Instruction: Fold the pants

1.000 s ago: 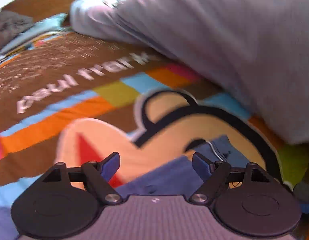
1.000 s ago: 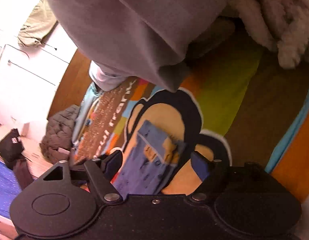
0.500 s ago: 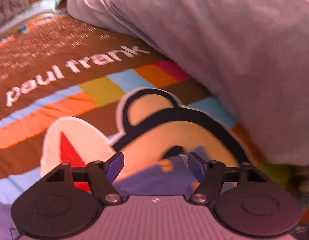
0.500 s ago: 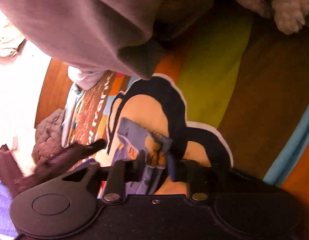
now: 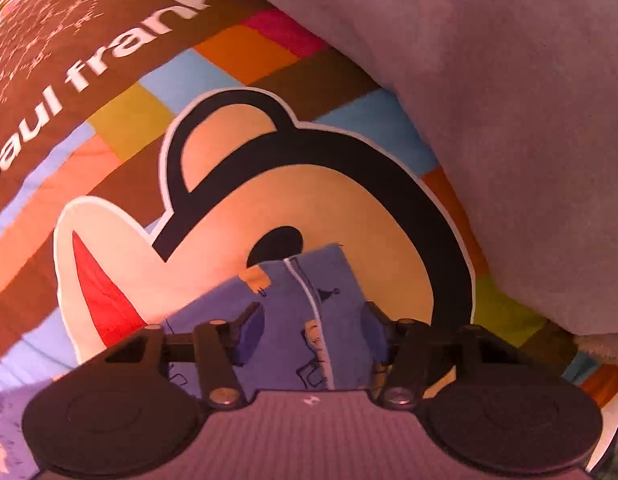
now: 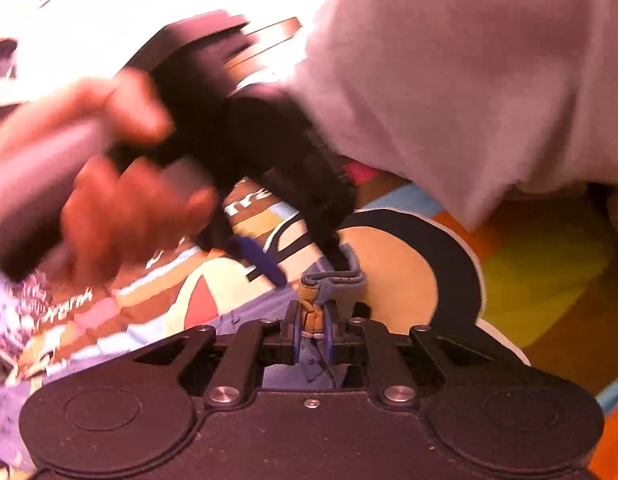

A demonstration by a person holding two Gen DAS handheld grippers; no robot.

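Small blue printed cotton pants lie on colourful monkey-print bedspread. Right gripper pinched tight on bunched waistband edge. Left gripper spread wide, fingers straddling the pants w/ white seam between them. Grey fleece blanket heaped beyond (person's hand blurred, upper left).

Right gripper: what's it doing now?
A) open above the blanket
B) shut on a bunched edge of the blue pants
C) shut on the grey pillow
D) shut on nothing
B: the right gripper has its jaws pinched together with a bunched fold of the blue pants between them.
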